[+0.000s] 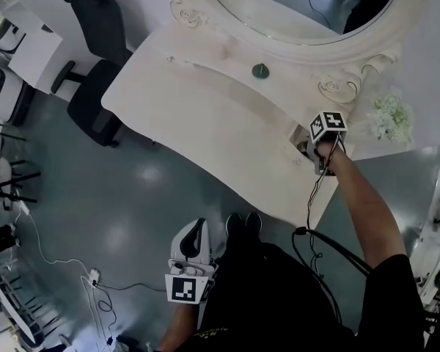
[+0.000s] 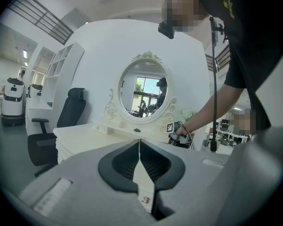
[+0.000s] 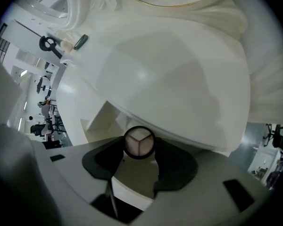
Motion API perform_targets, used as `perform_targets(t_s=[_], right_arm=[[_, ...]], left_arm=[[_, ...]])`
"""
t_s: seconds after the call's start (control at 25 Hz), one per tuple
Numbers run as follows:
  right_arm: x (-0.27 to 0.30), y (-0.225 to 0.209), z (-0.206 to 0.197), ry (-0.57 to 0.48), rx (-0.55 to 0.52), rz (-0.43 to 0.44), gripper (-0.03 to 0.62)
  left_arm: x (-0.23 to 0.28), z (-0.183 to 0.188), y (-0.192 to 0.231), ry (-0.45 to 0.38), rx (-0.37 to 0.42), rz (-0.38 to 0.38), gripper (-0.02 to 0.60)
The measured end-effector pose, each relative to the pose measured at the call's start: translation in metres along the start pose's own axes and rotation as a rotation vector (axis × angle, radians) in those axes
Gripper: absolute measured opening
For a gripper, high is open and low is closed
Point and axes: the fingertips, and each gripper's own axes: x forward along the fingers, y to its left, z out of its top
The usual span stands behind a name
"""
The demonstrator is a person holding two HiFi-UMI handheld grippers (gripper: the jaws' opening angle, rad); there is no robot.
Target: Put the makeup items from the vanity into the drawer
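Note:
A round black-rimmed compact [image 3: 139, 142] with three pale pans sits between the jaws of my right gripper [image 3: 139, 149], which is shut on it. That gripper [image 1: 319, 156] points steeply down at the right end of the white vanity [image 1: 205, 116], over an open drawer [image 3: 101, 119]. A small dark green item [image 1: 260, 70] lies on the vanity top below the oval mirror [image 1: 293, 6]. My left gripper [image 1: 193, 233] hangs low by the person's body, away from the vanity. Its jaws [image 2: 139, 142] are shut and hold nothing.
A black office chair [image 1: 95, 72] stands at the vanity's left end. White flowers [image 1: 391, 119] sit at the right. Cables [image 1: 95, 284] run over the grey floor near the left gripper. White shelving [image 2: 56, 79] stands behind the chair.

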Motion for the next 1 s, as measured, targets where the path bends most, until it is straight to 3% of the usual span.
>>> perform_targets(t_s=[0.28, 0.52, 0.76, 0.88, 1.0], right_arm=[[0.008, -0.009, -0.002, 0.021, 0.001, -0.127, 0.210], [0.003, -0.004, 0.000, -0.009, -0.015, -0.093, 0.215], [-0.016, 0.002, 0.004, -0.064, -0.056, -0.063, 0.221], [-0.043, 0.014, 0.008, -0.168, -0.136, -0.019, 0.218], [-0.107, 0.047, 0.012, -0.454, -0.227, 0.115, 0.183]], left_arm=[[-0.011, -0.001, 0.009, -0.018, -0.010, 0.020, 0.021], [-0.017, 0.004, 0.012, -0.031, -0.014, 0.033, 0.023], [-0.012, 0.013, -0.004, -0.081, -0.006, -0.032, 0.022], [-0.011, 0.010, -0.008, -0.042, 0.011, -0.035, 0.023], [-0.009, 0.021, -0.008, -0.072, 0.025, -0.043, 0.023]])
